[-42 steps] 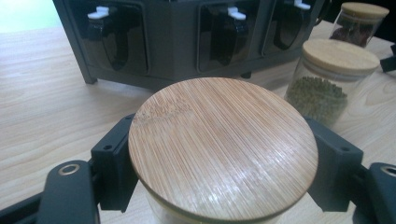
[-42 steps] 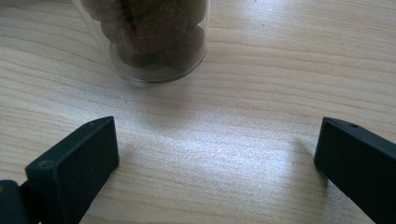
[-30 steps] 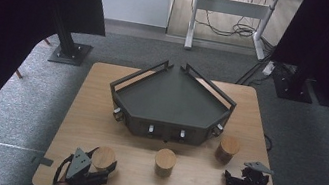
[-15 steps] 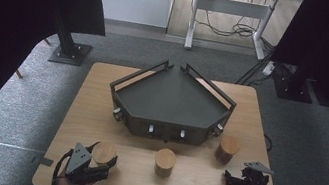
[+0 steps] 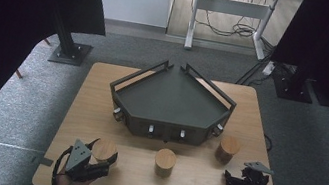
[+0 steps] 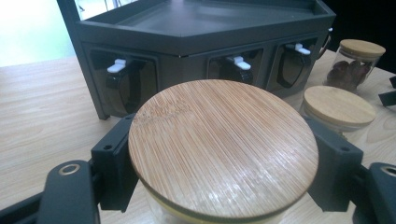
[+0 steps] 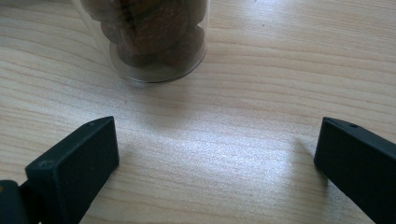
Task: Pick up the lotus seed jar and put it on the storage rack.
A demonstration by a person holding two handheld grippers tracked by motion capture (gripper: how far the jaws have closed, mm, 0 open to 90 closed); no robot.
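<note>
A glass jar with a round bamboo lid (image 6: 219, 140) stands on the wooden table near its front left (image 5: 105, 148). My left gripper (image 6: 219, 156) is shut on it, one black jaw pressing each side just under the lid; from above the left gripper (image 5: 101, 158) sits right behind the jar. My right gripper (image 7: 215, 154) is open over bare table, at the front right (image 5: 235, 178). Ahead of it stands a clear jar (image 7: 144, 37) of brown pieces, the bamboo-lidded jar (image 5: 227, 148) by the tray's right corner.
A dark five-sided tray (image 5: 171, 101) with raised rails and white-tipped latches (image 6: 116, 65) fills the table's middle. A third lidded jar (image 5: 165, 161) stands at the front centre, to the right of the held jar (image 6: 338, 105). The table edge runs close behind both hands.
The left gripper and its jar have shifted slightly toward the tray. The right gripper has kept still.
</note>
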